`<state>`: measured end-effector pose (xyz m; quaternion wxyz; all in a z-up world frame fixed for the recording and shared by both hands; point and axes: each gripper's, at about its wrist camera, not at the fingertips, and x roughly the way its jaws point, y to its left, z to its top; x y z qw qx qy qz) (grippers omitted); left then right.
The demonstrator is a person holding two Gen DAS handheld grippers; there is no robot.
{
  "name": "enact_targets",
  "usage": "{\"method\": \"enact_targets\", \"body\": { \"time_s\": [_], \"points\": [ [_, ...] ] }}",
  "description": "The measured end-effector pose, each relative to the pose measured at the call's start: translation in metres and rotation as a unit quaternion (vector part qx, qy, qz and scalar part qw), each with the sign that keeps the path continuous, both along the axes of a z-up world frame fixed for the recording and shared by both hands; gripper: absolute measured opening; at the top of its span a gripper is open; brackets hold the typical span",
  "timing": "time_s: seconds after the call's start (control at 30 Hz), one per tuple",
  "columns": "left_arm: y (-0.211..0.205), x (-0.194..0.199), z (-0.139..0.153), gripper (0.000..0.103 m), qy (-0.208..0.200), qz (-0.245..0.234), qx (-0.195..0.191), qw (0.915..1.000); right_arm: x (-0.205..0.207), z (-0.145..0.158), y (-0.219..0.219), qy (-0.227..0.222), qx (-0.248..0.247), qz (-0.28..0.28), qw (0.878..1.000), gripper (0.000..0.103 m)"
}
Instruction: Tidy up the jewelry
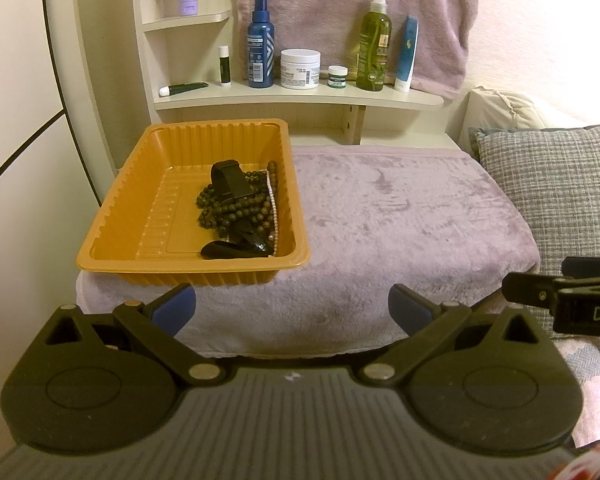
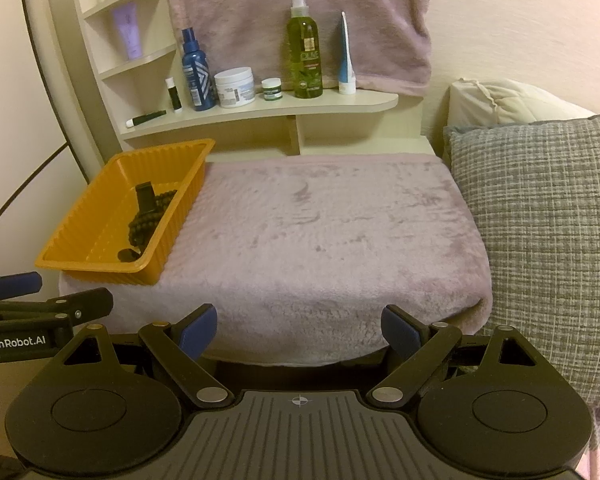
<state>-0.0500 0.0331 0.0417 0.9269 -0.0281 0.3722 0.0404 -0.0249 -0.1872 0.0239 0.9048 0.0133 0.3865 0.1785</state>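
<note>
An orange ribbed plastic tray (image 1: 140,184) (image 2: 100,200) sits on the left of a mauve towel-covered table. In it lie a dark bead necklace (image 1: 236,208) (image 2: 148,216), a black strap (image 1: 230,178) (image 2: 145,196), a thin pearl strand (image 1: 274,216) and a black hair clip (image 1: 236,250). My left gripper (image 1: 292,310) is open and empty, held before the table's front edge, right of the tray's near corner. My right gripper (image 2: 299,330) is open and empty, before the table's front edge, well right of the tray.
A shelf (image 1: 300,98) behind the table holds bottles, jars and tubes. A mauve towel (image 1: 352,20) hangs on the wall. A grey checked pillow (image 2: 540,240) lies to the right. The mauve towel on the table (image 2: 320,232) is bare beside the tray.
</note>
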Motion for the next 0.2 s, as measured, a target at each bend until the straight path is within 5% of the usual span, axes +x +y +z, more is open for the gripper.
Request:
{"method": "enact_targets", "body": {
  "time_s": [0.2],
  "points": [
    [-0.0008,0.0005,0.0002,0.102,-0.005,-0.005,0.001,1.0,0.0007,0.0002,-0.0012,0.0,0.0,0.004,1.0,0.089]
  ]
}}
